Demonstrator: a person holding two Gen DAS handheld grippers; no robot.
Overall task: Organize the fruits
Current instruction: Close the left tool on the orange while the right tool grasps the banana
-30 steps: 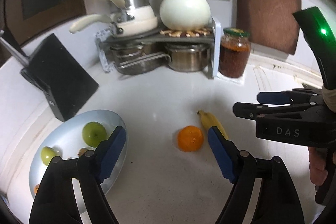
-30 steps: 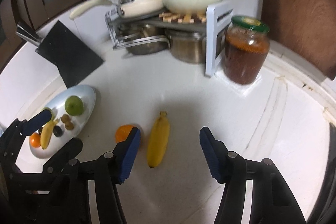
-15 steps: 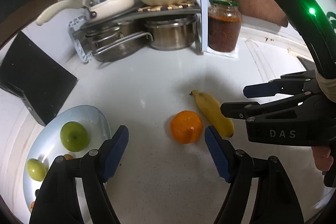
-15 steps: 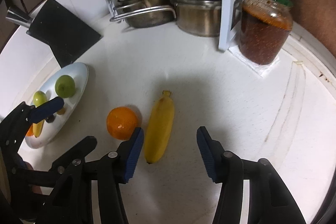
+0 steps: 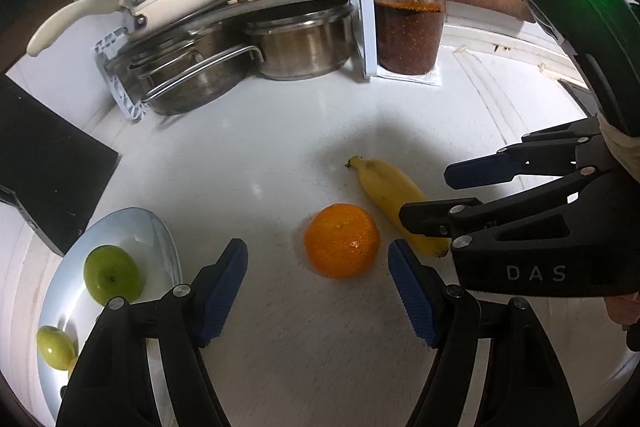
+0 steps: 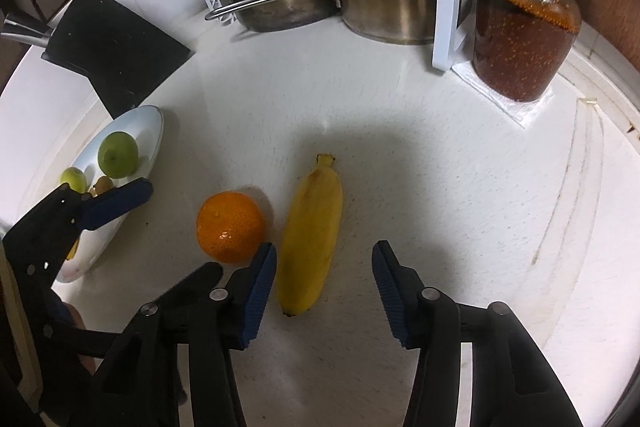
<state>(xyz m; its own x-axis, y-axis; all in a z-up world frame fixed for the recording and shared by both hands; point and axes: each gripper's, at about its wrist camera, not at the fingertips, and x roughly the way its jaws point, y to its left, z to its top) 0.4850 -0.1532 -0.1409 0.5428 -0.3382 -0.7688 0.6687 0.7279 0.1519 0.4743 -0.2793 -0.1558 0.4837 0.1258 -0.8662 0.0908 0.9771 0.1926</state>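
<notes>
Two fruits lie beside the plate (image 5: pixel 164 247): I hold the left gripper (image 5: pixel 318 291) open near the orange (image 5: pixel 342 239); the right gripper (image 6: pixel 324 289), narrowing but empty, straddles the banana (image 6: pixel 310 231). Next: descend, clamp.

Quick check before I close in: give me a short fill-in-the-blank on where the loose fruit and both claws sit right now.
1. The round orange lies ahead of the open left claw, touching neither ____.
2. The yellow banana lies on the white ____, between the fingers of the right claw.
3. The large green apple sits on the pale oval ____.
4. The glass jar has a ____ lid.

Missing words: finger; counter; plate; green
</notes>
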